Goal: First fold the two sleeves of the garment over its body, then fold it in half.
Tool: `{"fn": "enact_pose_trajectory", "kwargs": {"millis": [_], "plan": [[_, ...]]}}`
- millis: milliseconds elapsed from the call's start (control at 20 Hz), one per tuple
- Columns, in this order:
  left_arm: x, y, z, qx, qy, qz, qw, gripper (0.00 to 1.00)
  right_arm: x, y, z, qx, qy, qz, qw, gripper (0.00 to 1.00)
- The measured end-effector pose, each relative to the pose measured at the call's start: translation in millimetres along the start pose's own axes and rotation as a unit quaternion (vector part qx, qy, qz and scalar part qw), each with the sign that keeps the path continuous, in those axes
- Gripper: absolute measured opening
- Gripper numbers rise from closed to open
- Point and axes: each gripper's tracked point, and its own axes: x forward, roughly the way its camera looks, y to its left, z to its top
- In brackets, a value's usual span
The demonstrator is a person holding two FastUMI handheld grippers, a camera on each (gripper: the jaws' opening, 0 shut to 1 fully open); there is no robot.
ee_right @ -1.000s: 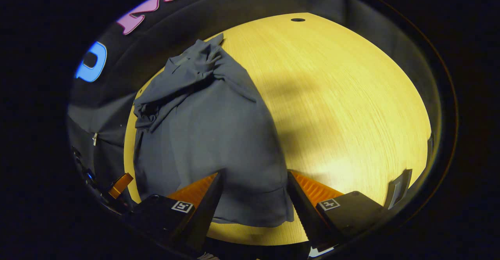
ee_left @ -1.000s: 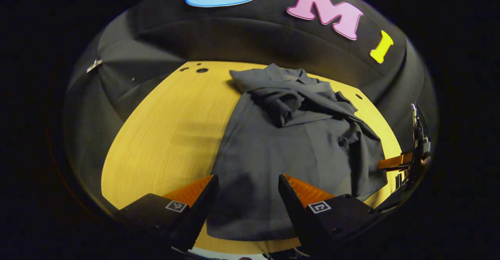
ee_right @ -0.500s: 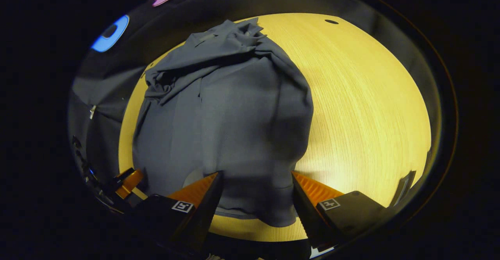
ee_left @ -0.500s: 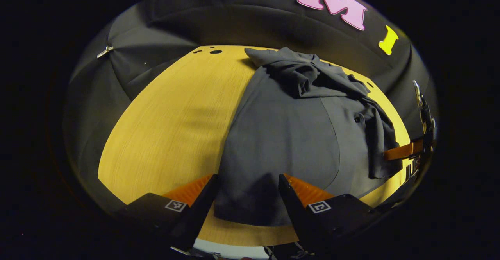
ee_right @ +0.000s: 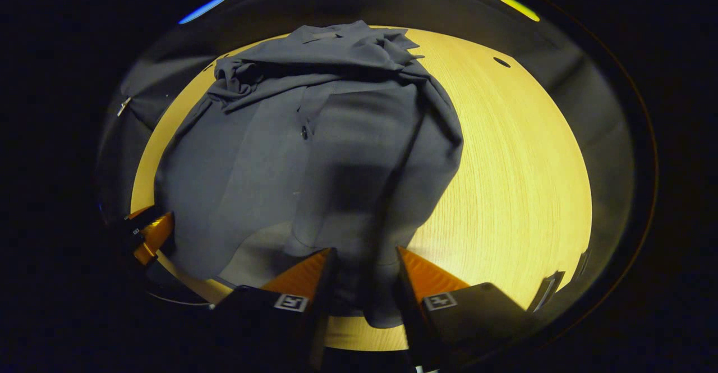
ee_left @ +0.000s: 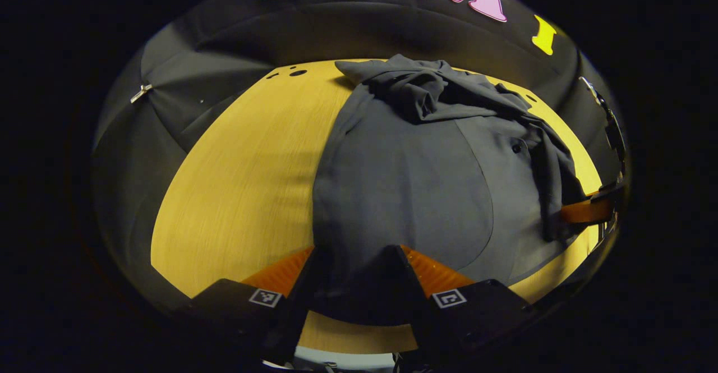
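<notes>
The shirt hem lies between my left gripper fingers; contact there is too dark to confirm. Hem and shadow likewise obscure my right gripper fingertips. The bunched sleeves hide the collar.

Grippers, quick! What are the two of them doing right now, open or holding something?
Left gripper: closing around the shirt's near hem; a firm pinch cannot be told.
Right gripper: the same, closing around the hem; cannot be told.
</notes>
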Motion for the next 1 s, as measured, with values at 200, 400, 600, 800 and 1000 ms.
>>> {"fn": "enact_pose_trajectory", "kwargs": {"millis": [200,400,600,800,1000], "plan": [[1,-20,1,0.055,-0.004,-0.023,0.998,0.37,1,3,3,0.006,-0.002,0.035,0.999,0.14],[0,-27,7,0.058,-0.001,-0.034,0.998,0.06,-2,0,6,0.012,0.000,0.065,0.998,0.06],[-21,-34,31,-0.025,-0.018,-0.066,0.997,0.06,-19,1,22,0.036,-0.030,0.081,0.996,0.05],[-44,-37,57,-0.060,-0.043,-0.083,0.994,0.06,-37,-3,53,0.024,-0.076,0.083,0.993,0.06],[-60,-40,96,-0.053,-0.080,-0.090,0.991,0.06,-55,0,93,0.031,-0.115,0.095,0.988,0.05]]}}
